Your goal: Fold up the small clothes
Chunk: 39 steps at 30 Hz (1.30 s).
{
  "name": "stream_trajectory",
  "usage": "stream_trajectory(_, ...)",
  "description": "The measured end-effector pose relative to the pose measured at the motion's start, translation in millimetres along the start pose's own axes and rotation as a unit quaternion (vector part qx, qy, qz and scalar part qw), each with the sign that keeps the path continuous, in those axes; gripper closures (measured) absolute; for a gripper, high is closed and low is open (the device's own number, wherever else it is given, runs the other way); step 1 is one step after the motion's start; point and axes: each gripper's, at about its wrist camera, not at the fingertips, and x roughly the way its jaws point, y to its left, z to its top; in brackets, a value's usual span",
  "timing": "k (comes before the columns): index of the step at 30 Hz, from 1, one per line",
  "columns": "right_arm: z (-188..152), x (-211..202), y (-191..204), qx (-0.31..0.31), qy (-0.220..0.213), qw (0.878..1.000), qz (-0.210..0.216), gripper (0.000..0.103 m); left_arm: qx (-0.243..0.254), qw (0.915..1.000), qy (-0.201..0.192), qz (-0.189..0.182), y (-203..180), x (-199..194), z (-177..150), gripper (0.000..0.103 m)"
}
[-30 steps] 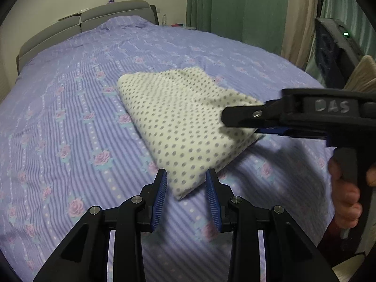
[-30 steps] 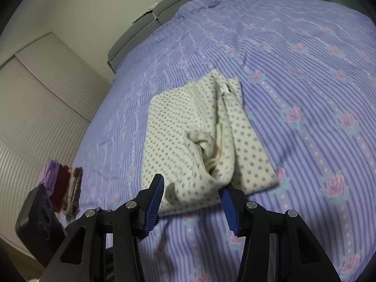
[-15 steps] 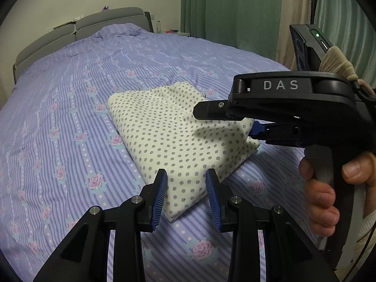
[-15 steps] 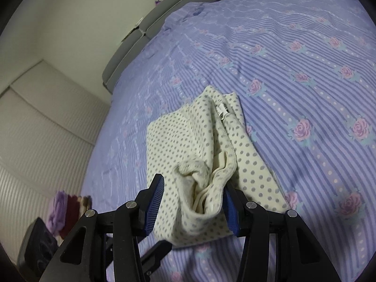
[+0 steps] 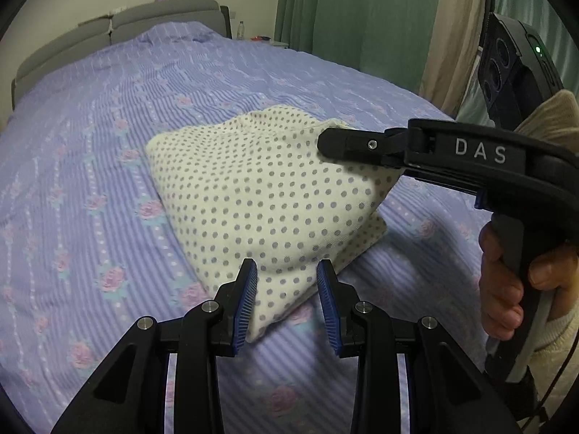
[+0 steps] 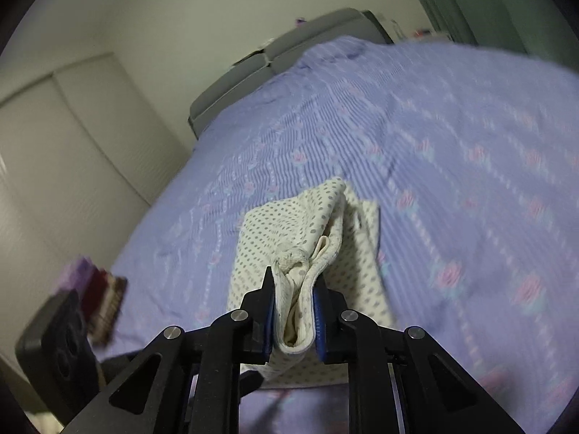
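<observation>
The right tool, a black two-finger clamp with blue ribbed pads, points down at a slant over the bed, and its jaws are closing with a bunched fold of the cream, grey-dotted soft knit garment pinched between the pads. In the left wrist view the same tool reaches in from three o'clock, its black body lettered "DAS", with a person's hand wrapped round the grip below a cream knit sleeve; the gripped edge of the cloth lifts toward its tip.

The left tool points more steeply down from six o'clock, jaws partly spread and holding nothing, its pads framing the near corner of the garment without pressing it.

The garment lies folded into a thick, roughly rectangular pad near the middle of the bed, which wears a lilac striped cover printed with pink roses. A grey padded headboard stands at twelve o'clock and green curtains hang at one o'clock. At eight o'clock in the right wrist view sits a blurred stack of purple, dark red and striped cloth.
</observation>
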Motion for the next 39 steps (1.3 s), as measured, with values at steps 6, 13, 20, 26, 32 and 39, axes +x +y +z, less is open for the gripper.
stream_trajectory(6,-3.0,16.7,-22.3,-0.026,0.048,0.998,-0.017,0.085,-0.019,0.9997,0.014,-0.01,0.3,9.3,1.7,0.068)
stream_trajectory(13,-17.4,10.9,-32.8,-0.006,0.045,0.998,-0.031,0.076,-0.027,0.999,0.029,-0.022,9.0,13.9,-1.0,0.068)
stream_trajectory(20,-35.9,-4.7,-30.8,-0.006,0.041,0.993,-0.106,0.052,-0.042,0.9979,0.041,-0.028,23.3,11.5,-9.7,0.068)
stream_trajectory(26,-52.2,-18.2,-46.3,0.039,0.044,0.992,-0.108,0.051,-0.069,0.9967,0.043,0.006,39.6,-6.5,-21.0,0.054)
stream_trajectory(32,-67.4,-46.4,-44.4,0.094,0.033,0.99,-0.102,0.043,-0.094,0.9951,0.012,0.029,58.4,-41.4,-38.7,0.052)
stream_trajectory(39,-73.8,-50.9,-20.3,0.08,0.015,0.993,-0.086,0.043,0.05,0.9948,-0.008,0.088,11.5,-34.0,-51.5,0.065)
